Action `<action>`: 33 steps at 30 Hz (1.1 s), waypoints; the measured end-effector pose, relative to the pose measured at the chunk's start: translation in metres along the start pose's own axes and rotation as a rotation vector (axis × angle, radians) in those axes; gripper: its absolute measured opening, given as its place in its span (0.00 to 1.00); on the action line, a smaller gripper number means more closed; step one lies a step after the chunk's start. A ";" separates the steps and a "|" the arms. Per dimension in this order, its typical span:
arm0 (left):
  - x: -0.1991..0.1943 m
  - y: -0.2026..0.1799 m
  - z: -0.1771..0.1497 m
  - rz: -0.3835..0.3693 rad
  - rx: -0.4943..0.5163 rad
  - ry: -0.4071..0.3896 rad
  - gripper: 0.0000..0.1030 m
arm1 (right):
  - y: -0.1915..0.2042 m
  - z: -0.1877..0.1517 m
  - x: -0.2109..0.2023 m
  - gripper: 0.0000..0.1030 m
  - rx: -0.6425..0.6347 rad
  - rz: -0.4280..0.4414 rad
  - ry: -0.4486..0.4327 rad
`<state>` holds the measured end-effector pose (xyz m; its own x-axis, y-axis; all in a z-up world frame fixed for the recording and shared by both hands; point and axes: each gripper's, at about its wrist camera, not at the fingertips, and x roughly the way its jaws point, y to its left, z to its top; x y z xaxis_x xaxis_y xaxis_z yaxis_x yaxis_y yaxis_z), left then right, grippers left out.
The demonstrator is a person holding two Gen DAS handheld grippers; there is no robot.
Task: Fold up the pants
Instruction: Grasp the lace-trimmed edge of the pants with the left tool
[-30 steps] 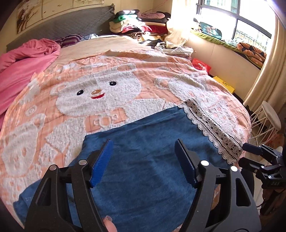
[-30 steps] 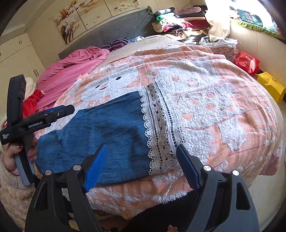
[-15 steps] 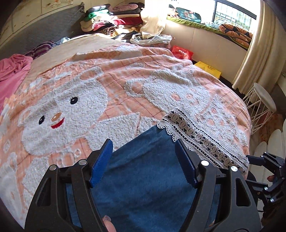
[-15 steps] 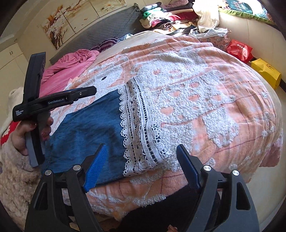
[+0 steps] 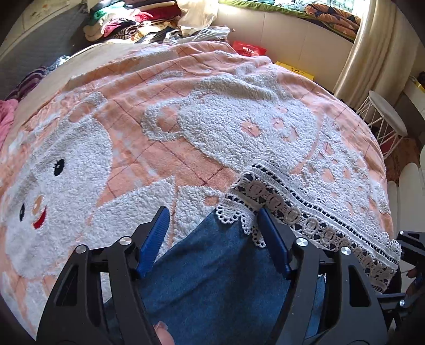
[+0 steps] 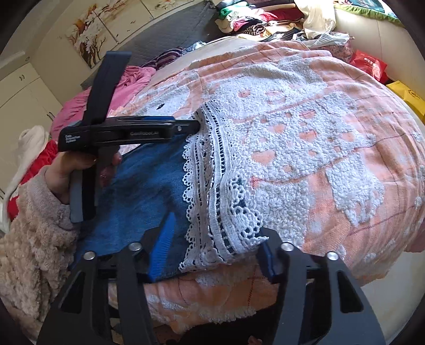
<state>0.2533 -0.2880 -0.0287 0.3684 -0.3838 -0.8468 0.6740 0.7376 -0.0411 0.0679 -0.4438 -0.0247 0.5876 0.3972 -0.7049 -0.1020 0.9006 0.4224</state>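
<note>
Open bedspread (image 5: 186, 148) beyond the pants (image 5: 220, 278); clothes pile (image 5: 124, 24) far off.

Left tool (image 5: 212, 233) and right tool (image 6: 215, 238) both held level, jaws spread wide.

A peach bedspread (image 5: 164, 87) with fluffy white bears covers the bed. Heaped clothes (image 5: 124, 24) lie at its far end. A white stool (image 5: 385, 114) stands beside the curtain (image 5: 364, 45).

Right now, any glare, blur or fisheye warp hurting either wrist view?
Left wrist view: sunlight glares off the cream curtain; the blue denim pants are sharp with a white lace hem. Right wrist view: evenly lit; fisheye bulges the peach bear-pattern blanket; corners vignetted black.
</note>
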 end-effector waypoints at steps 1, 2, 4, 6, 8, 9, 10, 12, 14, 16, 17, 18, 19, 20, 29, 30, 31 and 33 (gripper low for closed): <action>0.002 0.001 0.000 -0.022 -0.003 0.006 0.51 | 0.000 0.000 0.000 0.47 -0.002 0.009 0.000; 0.003 0.001 -0.001 -0.035 -0.003 0.008 0.49 | -0.001 0.000 0.000 0.47 0.002 0.012 0.001; 0.005 0.003 -0.001 -0.071 -0.008 0.008 0.45 | -0.003 0.000 0.003 0.47 0.013 0.016 0.009; 0.005 0.005 -0.001 -0.092 -0.010 0.007 0.45 | -0.004 0.001 0.006 0.47 0.020 0.015 0.013; 0.005 0.005 -0.001 -0.113 -0.004 0.001 0.45 | -0.003 0.002 0.010 0.48 0.013 0.011 0.018; 0.006 0.005 -0.001 -0.125 -0.003 0.002 0.45 | -0.003 0.002 0.011 0.48 0.010 0.011 0.020; 0.007 0.005 -0.001 -0.137 -0.001 0.002 0.45 | -0.003 0.002 0.012 0.49 0.007 0.013 0.021; 0.008 0.002 -0.001 -0.151 0.014 0.005 0.43 | -0.002 0.003 0.013 0.47 0.001 0.018 0.017; 0.008 -0.002 0.000 -0.158 0.031 0.003 0.42 | -0.003 0.004 0.012 0.44 0.005 0.029 0.016; 0.008 -0.005 0.000 -0.170 0.045 0.000 0.38 | -0.003 0.006 0.013 0.44 0.009 0.035 0.018; 0.010 -0.005 0.000 -0.172 0.044 -0.002 0.38 | -0.004 0.006 0.015 0.44 0.011 0.034 0.022; 0.011 -0.005 0.000 -0.171 0.046 -0.004 0.38 | -0.004 0.006 0.016 0.44 0.009 0.033 0.026; 0.011 -0.005 -0.001 -0.171 0.045 -0.008 0.38 | -0.004 0.007 0.018 0.44 0.011 0.034 0.029; 0.012 -0.005 -0.001 -0.173 0.040 -0.014 0.39 | -0.005 0.009 0.019 0.44 0.014 0.035 0.031; 0.011 -0.010 -0.003 -0.144 0.049 -0.017 0.36 | -0.005 0.011 0.020 0.27 0.025 0.058 0.029; 0.010 -0.010 -0.003 -0.143 0.046 -0.017 0.33 | -0.004 0.011 0.020 0.27 0.027 0.062 0.027; 0.010 -0.011 -0.003 -0.140 0.049 -0.020 0.32 | -0.004 0.011 0.020 0.27 0.029 0.061 0.023; 0.010 -0.010 -0.005 -0.143 0.047 -0.028 0.28 | -0.002 0.010 0.018 0.26 0.027 0.067 0.013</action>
<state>0.2469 -0.2964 -0.0390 0.2839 -0.4987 -0.8190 0.7495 0.6481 -0.1348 0.0867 -0.4405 -0.0327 0.5694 0.4590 -0.6820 -0.1186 0.8668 0.4843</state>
